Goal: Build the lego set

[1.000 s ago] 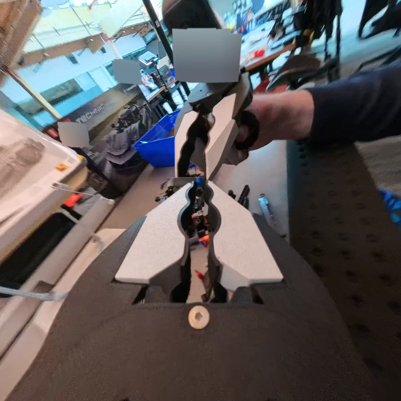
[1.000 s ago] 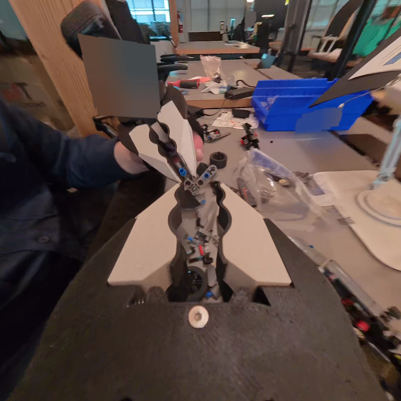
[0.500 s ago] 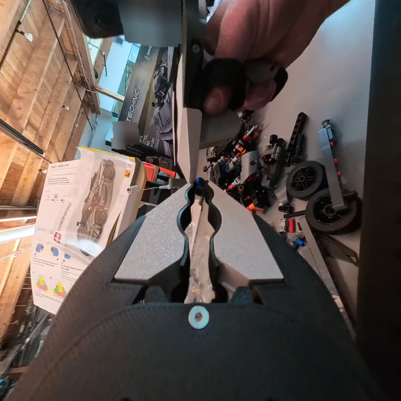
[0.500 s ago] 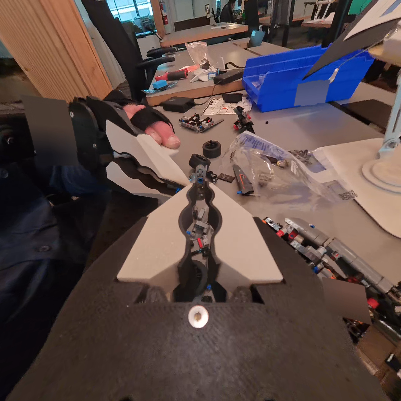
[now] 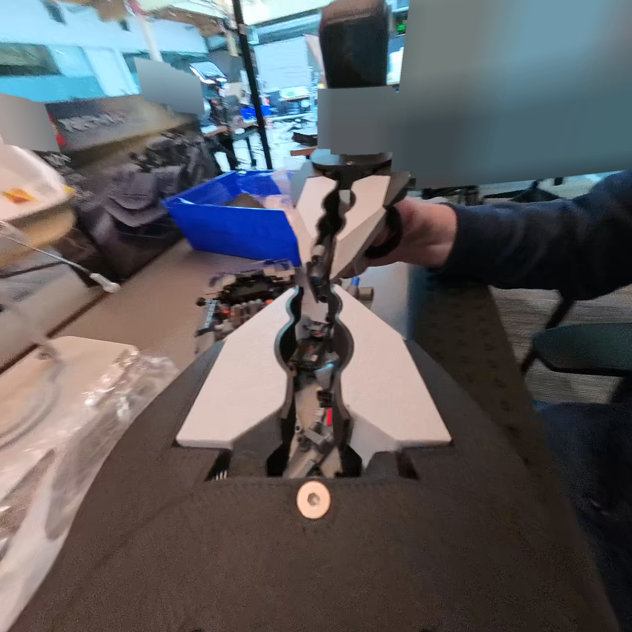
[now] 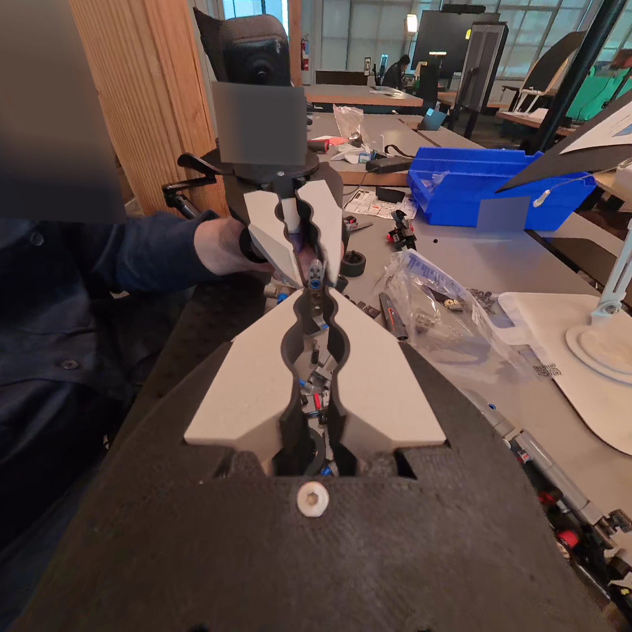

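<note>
Both grey-fingered grippers, left and right, meet tip-to-tip above the grey table, each clamped on one small grey pinned lego beam, its long axis running between them.

left gripper meeting right gripper, blue bin

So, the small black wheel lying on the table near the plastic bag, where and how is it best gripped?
Grip the wheel across its tyre, coming down from above. It seems to lie flat with the hub up, so the round tread probably offers two opposite sides for the fingers to close on.
</note>
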A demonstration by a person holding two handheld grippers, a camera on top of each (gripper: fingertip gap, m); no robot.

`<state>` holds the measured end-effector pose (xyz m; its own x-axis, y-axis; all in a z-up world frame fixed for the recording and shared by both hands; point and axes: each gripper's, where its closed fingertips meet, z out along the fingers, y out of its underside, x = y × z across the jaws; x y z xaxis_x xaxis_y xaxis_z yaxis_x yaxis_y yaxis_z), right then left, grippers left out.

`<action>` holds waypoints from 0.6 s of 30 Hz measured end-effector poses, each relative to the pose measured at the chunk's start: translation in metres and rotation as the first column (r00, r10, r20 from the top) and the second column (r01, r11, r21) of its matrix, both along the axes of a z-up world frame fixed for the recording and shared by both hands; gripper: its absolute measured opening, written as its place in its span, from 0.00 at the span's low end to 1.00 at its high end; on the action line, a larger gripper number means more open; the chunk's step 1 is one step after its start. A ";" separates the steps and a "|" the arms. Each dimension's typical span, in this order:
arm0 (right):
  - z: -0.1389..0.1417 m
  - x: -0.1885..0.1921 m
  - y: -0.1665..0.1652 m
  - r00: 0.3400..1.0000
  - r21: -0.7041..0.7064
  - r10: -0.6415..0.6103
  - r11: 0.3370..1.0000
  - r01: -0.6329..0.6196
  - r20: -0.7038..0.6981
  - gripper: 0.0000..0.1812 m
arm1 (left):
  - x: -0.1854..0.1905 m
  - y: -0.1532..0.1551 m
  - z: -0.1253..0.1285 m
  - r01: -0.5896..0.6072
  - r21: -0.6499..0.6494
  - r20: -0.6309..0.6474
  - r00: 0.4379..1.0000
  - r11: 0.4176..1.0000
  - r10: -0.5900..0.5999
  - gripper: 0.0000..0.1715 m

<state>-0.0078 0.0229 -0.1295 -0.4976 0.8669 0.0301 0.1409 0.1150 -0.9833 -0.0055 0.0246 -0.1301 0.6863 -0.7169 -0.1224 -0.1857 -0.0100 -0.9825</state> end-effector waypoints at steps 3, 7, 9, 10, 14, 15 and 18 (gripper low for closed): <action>-0.001 0.001 -0.006 1.000 0.017 0.022 1.000 -0.022 -0.003 0.03 | 0.005 -0.004 0.007 0.050 0.009 0.062 0.997 0.999 -0.051 0.04; 0.001 0.000 -0.005 1.000 0.006 0.012 1.000 -0.011 -0.023 0.03 | 0.006 -0.005 0.005 0.075 -0.036 0.092 0.993 0.997 -0.071 0.03; 0.001 -0.002 -0.004 1.000 0.025 -0.004 1.000 0.005 -0.026 0.03 | 0.004 -0.004 0.005 0.045 -0.016 0.057 0.997 0.999 -0.044 0.03; 0.001 -0.002 -0.004 0.999 0.042 -0.010 0.999 0.011 -0.032 0.03 | 0.004 -0.004 0.003 0.046 -0.022 0.050 0.998 0.999 -0.045 0.03; 0.000 -0.003 -0.005 0.998 0.103 -0.031 0.994 0.036 -0.049 0.03 | 0.003 -0.005 0.003 0.059 -0.031 0.059 0.997 0.998 -0.057 0.03; 0.000 -0.002 -0.006 0.998 0.122 -0.035 0.992 0.041 -0.053 0.03 | 0.004 -0.006 0.003 0.057 -0.031 0.049 0.997 0.998 -0.055 0.03; 0.009 0.000 -0.012 0.997 0.065 -0.005 0.998 0.010 -0.071 0.03 | 0.005 -0.011 0.010 0.066 0.012 0.046 0.997 0.998 -0.066 0.03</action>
